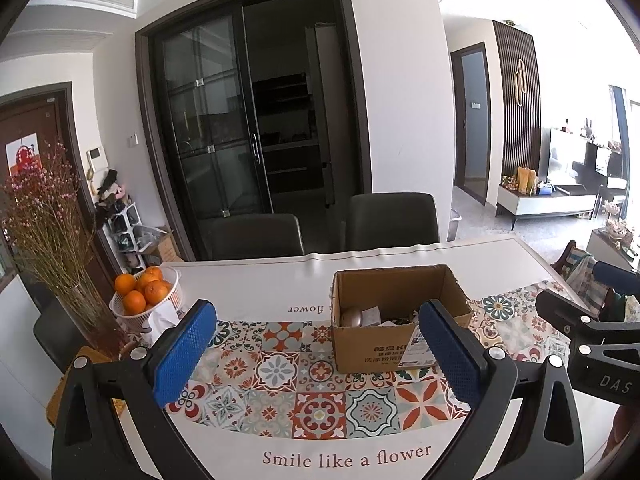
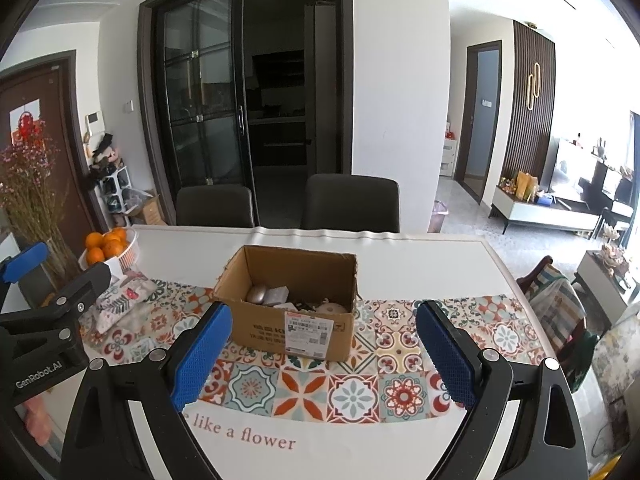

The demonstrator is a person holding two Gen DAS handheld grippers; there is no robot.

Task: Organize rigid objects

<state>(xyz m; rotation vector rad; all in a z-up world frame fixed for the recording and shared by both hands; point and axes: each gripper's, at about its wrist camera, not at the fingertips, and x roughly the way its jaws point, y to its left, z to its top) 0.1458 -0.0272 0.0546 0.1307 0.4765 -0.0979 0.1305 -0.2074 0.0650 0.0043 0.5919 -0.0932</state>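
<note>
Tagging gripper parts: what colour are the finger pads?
Blue, with a textured grid surface; the pads show best in the right wrist view.

Both views look forward along their own blue fingers, from just above the near edge of the worktop (image 1: 248, 280), tilted slightly down and facing the dark glass doors (image 1: 224, 120) across the room. The left wrist view sits left of the cardboard box (image 1: 400, 312), which appears right of centre and close; the right gripper's black frame enters its right edge. The right wrist view sees the same box (image 2: 292, 304) at centre-left, with the left gripper's frame at its left edge. They share box, patterned cloth (image 2: 360, 392), oranges (image 1: 140, 288), two chairs and doorway.
</note>
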